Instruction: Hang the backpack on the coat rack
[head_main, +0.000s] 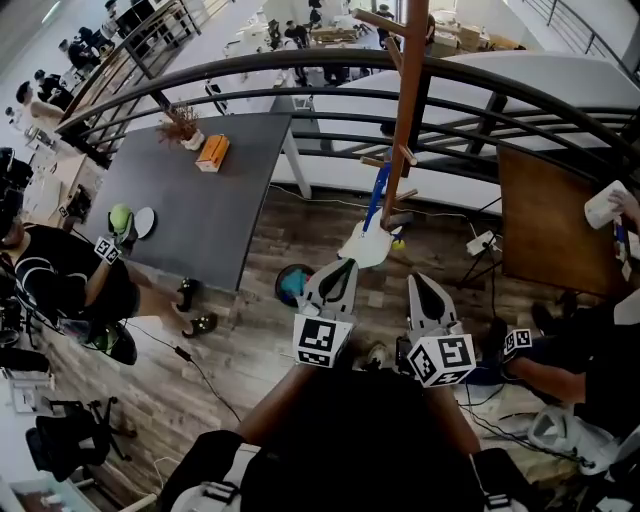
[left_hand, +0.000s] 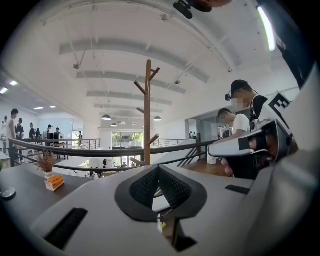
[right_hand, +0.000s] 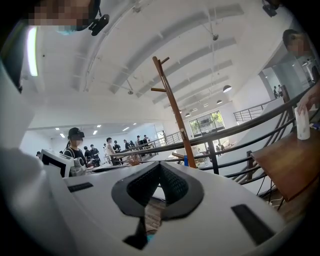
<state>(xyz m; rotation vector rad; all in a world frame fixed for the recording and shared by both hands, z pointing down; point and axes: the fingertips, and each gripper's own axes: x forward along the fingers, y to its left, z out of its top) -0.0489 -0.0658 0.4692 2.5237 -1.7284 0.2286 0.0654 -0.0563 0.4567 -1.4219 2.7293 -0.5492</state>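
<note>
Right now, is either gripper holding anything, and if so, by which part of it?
Nothing is held. The left gripper and the right gripper are both shut, with nothing caught between them.

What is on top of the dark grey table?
On the table: an orange box and a dried plant at the far end, a pale disc at the near corner. Nothing hides the top.

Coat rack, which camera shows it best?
Left gripper view: the coat rack stands upright, pegs clear against the ceiling. Head view looks steeply down it, top cropped. Right gripper view shows it leaning, foot hidden.
</note>
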